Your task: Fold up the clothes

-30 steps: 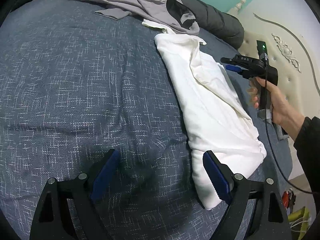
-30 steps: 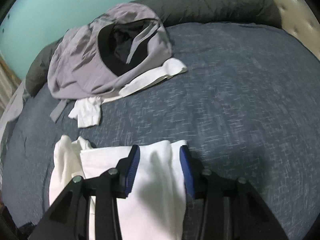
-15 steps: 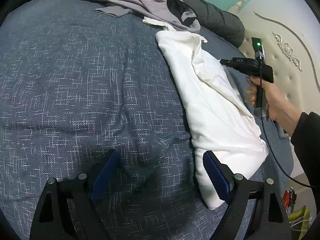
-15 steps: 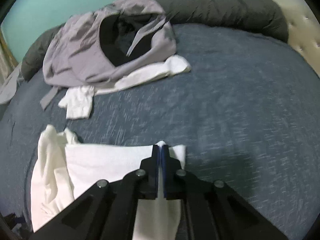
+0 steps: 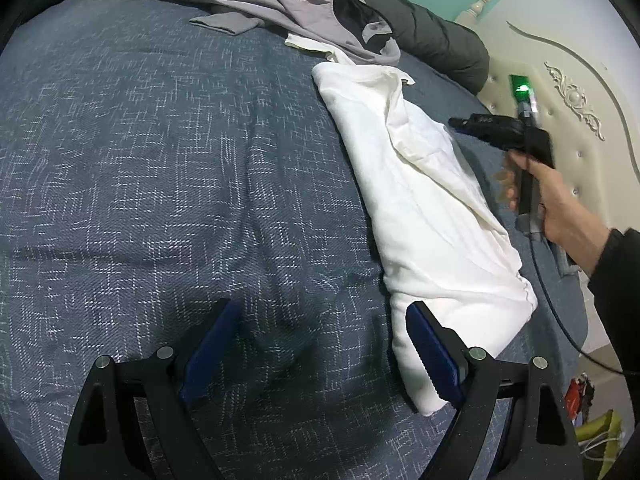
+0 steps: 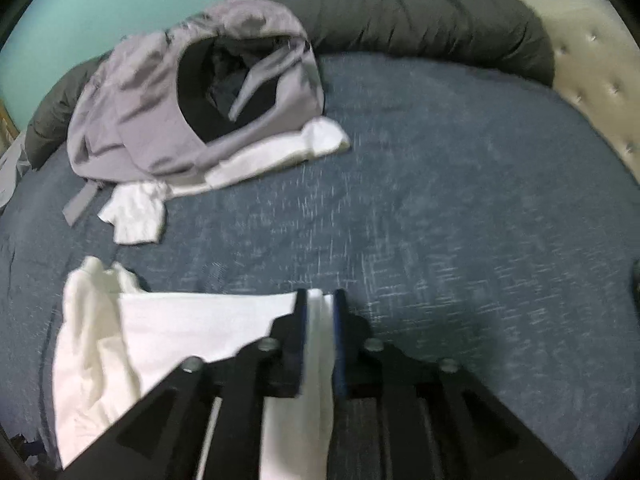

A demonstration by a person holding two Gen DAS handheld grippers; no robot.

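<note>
Blue bedspread [image 5: 168, 168], white garment [image 5: 424, 216] folded long, creased

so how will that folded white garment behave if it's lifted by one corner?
Probably floppy: the white garment lies in soft creases and loose layers, so lifting one corner would likely let it sag and the fold open. It looks thin, so likely light. The right hand-held gripper is opening with a strip of it between the pads; dragging may bunch it on the textured bedspread.

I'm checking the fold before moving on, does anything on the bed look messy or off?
The white garment is folded unevenly, a loose flap bunched along one side. The grey garment lies crumpled, unfolded, over another white piece.
</note>
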